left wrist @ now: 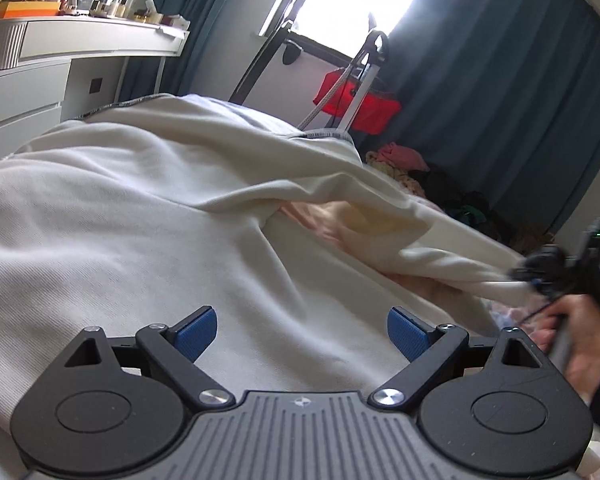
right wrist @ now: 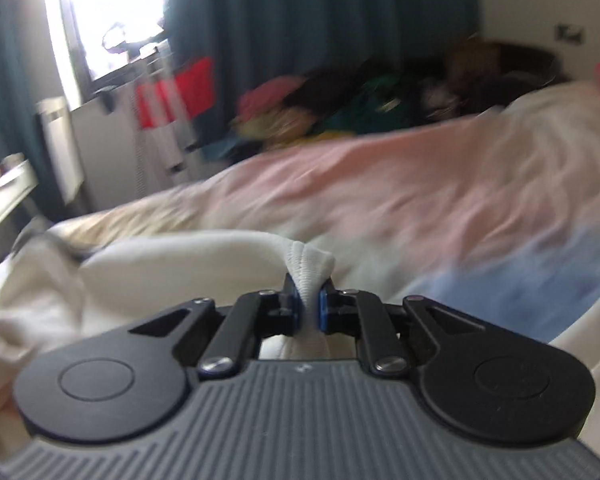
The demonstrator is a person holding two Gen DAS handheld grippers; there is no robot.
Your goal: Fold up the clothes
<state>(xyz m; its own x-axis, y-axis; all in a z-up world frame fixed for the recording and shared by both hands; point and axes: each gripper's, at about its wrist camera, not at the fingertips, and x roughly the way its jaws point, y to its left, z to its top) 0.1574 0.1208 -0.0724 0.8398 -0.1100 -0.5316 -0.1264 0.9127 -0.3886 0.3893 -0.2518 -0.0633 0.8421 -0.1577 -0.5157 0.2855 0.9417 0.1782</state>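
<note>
Cream sweater (left wrist: pixel 140 208) covers our bed (right wrist: pixel 420 200); our right hand-held gripper (right wrist: pixel 309 312) pinches its cuff (right wrist: pixel 310 270), our left hand-held gripper (left wrist: pixel 302 332) gapes above it.

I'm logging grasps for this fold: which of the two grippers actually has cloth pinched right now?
The right gripper: its blue pads are shut on the ribbed cuff of the cream sweatshirt. The left gripper hangs open over the fabric, pads wide apart, gripping nothing.

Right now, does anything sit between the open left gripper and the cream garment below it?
Nothing visible does. The left gripper hangs open directly over the cream garment, bare fabric between its fingers. The right gripper is shut on the garment's cuff, off to the side.
</note>
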